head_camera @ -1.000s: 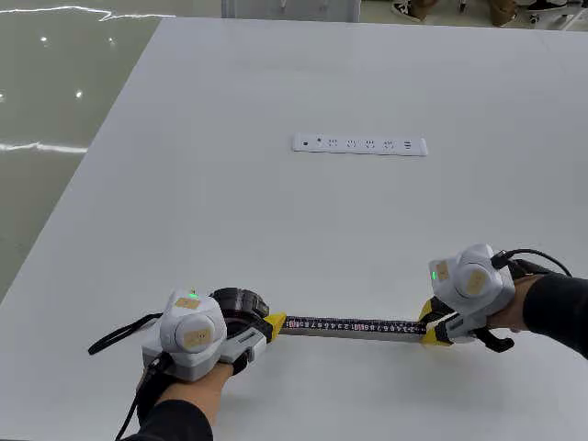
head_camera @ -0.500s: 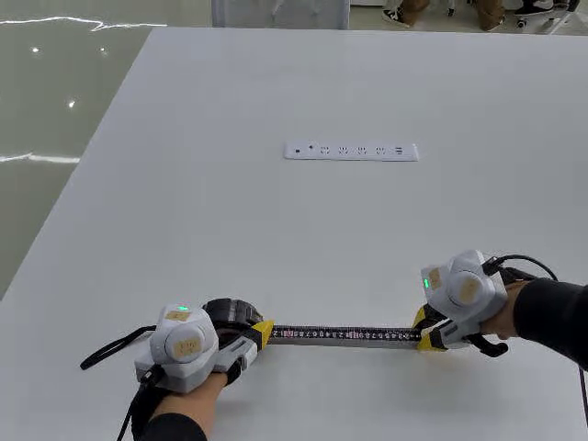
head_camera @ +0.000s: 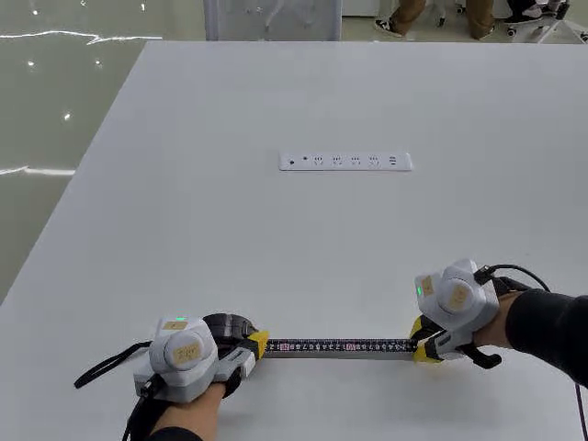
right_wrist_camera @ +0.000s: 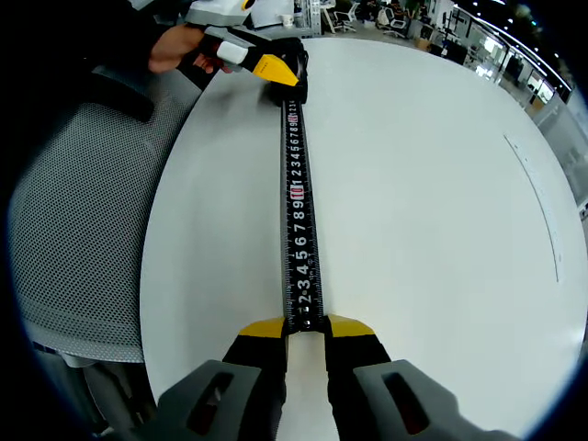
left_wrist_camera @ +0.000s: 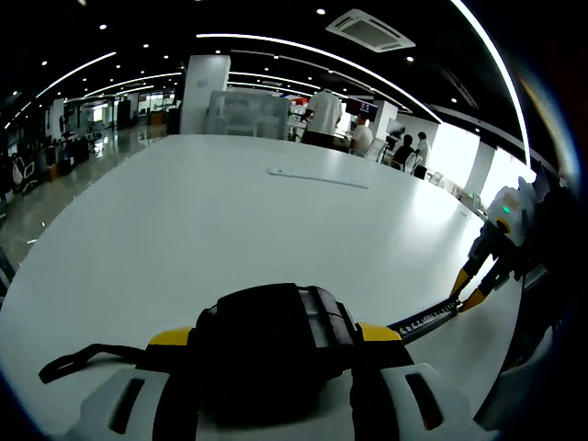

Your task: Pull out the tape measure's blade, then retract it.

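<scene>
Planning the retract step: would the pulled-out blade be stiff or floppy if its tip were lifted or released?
The blade runs straight from the case to the right gripper, so probably fairly stiff over this span. It looks thin, so pushed endways it may buckle. Released, it would likely spring back toward the case.

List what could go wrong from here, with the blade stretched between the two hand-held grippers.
1. The right hand-held gripper pinches only the very end of the blade. If that grip slips, the blade may snap back toward the tape measure case.
2. The left hand-held gripper clamps the rounded case from its sides. A harder pull could twist the case or drag it out of the jaws.
</scene>
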